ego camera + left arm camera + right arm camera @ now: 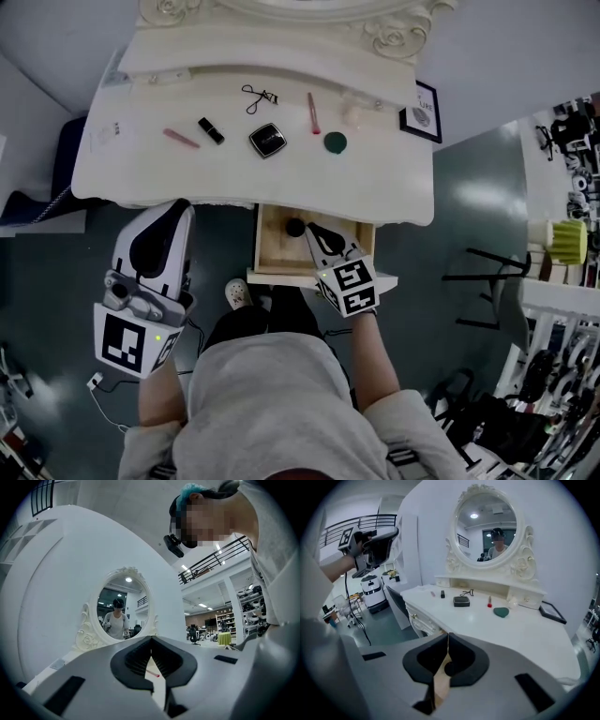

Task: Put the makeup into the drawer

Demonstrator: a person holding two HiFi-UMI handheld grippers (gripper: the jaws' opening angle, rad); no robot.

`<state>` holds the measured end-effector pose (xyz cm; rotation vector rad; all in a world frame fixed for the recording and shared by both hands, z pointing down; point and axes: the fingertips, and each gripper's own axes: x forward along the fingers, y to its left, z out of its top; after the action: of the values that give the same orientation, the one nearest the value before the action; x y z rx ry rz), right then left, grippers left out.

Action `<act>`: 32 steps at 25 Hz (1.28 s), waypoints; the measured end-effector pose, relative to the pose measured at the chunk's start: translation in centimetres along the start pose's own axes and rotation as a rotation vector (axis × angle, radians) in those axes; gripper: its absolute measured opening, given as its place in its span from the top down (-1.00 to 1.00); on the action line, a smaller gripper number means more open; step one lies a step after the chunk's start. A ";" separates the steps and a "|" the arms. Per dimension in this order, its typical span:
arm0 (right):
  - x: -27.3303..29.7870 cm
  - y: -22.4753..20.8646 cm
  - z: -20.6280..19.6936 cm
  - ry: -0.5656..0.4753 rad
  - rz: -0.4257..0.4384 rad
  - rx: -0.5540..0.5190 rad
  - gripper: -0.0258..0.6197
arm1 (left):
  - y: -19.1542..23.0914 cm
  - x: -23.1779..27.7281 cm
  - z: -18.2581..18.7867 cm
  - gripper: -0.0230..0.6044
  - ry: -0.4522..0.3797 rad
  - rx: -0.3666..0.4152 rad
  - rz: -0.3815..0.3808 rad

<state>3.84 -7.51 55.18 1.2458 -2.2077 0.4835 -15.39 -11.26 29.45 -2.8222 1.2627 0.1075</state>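
Pale wood shows inside the open drawer (265, 255) under the cream surface (169, 178). A small dark round piece (294, 227), possibly a makeup pot, lies in the drawer just beyond the tips of the right gripper (312, 231). That gripper's fingers are pressed together with nothing between them. The left gripper (178, 208) hangs left of the drawer, off the surface's front edge, its fingers also together and empty. More makeup lies on the surface, well apart from both grippers: a black compact (267, 140), a black lipstick (210, 130), an eyelash curler (258, 97) and a green puff (335, 142).
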 end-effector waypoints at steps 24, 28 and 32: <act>-11.7 2.7 9.2 -0.440 -0.177 0.112 0.84 | -3.2 -2.2 0.7 0.88 -0.031 -0.002 -0.134; -13.3 3.2 10.2 -0.486 -0.197 0.112 0.84 | -3.9 -2.6 1.2 0.88 -0.041 0.001 -0.153; -14.8 3.8 11.4 -0.541 -0.203 0.107 0.84 | -4.3 -3.0 1.8 0.88 -0.054 0.004 -0.161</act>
<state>3.44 -2.11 36.92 1.8048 -2.4669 0.1971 -14.20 -6.04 28.02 -2.8831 1.0197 0.1732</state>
